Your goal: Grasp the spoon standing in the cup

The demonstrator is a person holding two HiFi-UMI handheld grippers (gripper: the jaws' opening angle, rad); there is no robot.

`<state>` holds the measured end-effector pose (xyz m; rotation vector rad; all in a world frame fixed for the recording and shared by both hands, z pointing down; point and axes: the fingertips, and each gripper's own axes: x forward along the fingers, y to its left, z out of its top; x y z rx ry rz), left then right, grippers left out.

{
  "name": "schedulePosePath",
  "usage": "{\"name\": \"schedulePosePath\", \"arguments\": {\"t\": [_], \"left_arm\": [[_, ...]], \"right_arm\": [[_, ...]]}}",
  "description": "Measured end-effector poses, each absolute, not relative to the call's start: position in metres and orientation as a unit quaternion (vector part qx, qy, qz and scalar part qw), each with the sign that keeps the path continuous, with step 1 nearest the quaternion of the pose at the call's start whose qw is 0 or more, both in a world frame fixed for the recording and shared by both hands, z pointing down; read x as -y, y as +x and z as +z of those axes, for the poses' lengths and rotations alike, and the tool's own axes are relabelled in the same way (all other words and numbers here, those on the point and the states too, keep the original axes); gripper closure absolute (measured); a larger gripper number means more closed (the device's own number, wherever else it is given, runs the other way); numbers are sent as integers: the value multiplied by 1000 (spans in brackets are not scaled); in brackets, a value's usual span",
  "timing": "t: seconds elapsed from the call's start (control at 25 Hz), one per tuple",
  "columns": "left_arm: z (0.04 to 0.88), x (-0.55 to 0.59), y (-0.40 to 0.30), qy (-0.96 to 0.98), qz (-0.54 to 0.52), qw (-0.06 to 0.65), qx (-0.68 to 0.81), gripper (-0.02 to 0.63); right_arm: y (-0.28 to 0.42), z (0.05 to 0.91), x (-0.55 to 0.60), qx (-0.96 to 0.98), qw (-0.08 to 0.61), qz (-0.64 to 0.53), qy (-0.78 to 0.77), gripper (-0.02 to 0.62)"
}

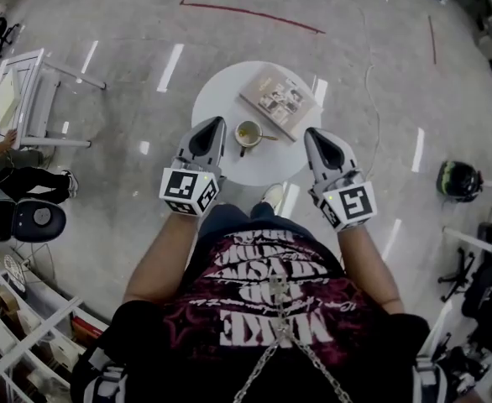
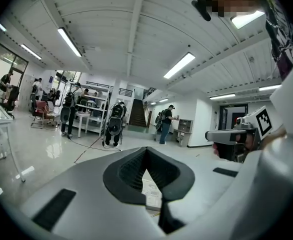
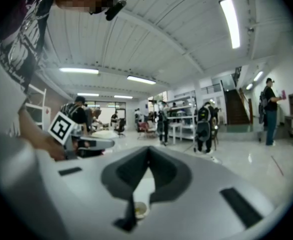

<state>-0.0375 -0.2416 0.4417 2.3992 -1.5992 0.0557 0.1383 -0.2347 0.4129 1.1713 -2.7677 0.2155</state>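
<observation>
Floor was glossy grey floor (image 1: 128,82) with red tape lines (image 1: 254,13), in an open hall lit by ceiling strip lights (image 2: 179,65). Small round white tabletop (image 1: 219,99) carried a pale paperback book (image 1: 281,101) and a white cup (image 1: 248,133). Thin metal spoon (image 1: 269,137) stood in the cup, handle leaning right. Left gripper (image 1: 218,122) and right gripper (image 1: 311,131) hovered over the tabletop's near edge, flanking the cup, both clear of it. Both sets of jaws were closed tip to tip, holding nothing.
</observation>
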Motion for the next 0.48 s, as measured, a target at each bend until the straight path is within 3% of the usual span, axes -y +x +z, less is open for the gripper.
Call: {"name": "schedulePosePath", "arguments": {"t": [0.48], "left_arm": [[480,238,-37,810,53,157,562,581]], "right_arm": [[129,447,253,930,90,94,344,565]]}}
